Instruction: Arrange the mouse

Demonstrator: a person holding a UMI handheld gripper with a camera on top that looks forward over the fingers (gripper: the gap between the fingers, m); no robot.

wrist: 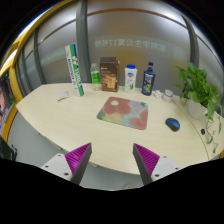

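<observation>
A dark blue mouse (173, 124) lies on the pale table (70, 118), to the right of a pink and grey mouse mat (123, 113). The mouse is off the mat, with a gap of bare table between them. My gripper (111, 162) is open and empty, its two magenta pads wide apart, held back from the table's near edge. Both mouse and mat lie well beyond the fingers.
Along the table's far side stand a tall green and white box (74, 70), a small green bottle (95, 74), a brown box (110, 74), a white container (130, 77) and a dark blue bottle (149, 79). A potted plant (199, 88) stands at the right. A glass wall lies behind.
</observation>
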